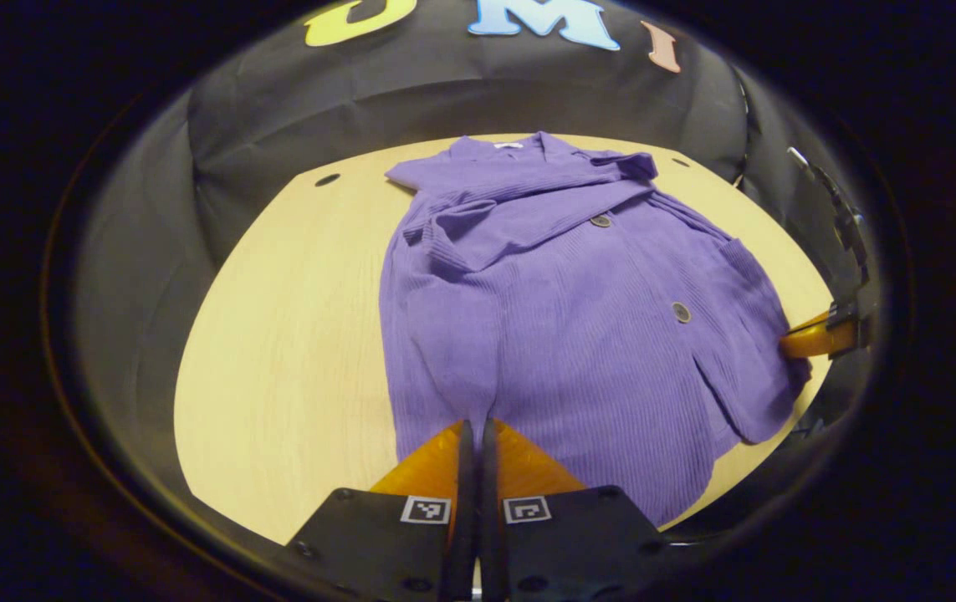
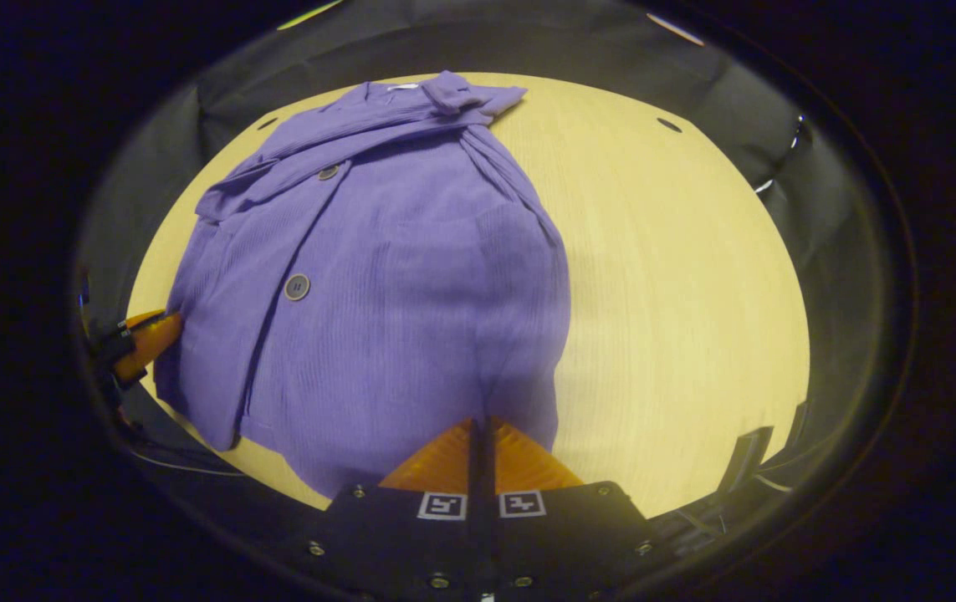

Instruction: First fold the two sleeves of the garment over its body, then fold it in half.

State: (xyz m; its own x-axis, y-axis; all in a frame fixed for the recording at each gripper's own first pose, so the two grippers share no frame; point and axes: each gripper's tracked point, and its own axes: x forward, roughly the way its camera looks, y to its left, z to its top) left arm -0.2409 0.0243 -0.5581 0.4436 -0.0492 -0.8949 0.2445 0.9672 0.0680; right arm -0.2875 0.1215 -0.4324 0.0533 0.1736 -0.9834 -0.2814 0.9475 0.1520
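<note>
Now both grippers, L (image 1: 474, 428) & R (image 2: 482, 426), have jaws clenched on cardigan (image 1: 561, 318) hem, sleeves folded over, on counter (image 1: 293, 334).

I see a pale wooden table (image 1: 277, 334), its grain running lengthwise, with small dark holes (image 1: 328, 180) near its far corners; on it lies a purple ribbed cardigan (image 1: 578, 334), collar toward the far edge and hem toward me; both sleeves (image 1: 519, 217) are folded across its chest, lying on the body rather than on the wood; in the right gripper view the cardigan (image 2: 394, 284) covers the left part of the table (image 2: 678, 293); its hem corner (image 2: 218, 431) reaches the near edge.
</note>
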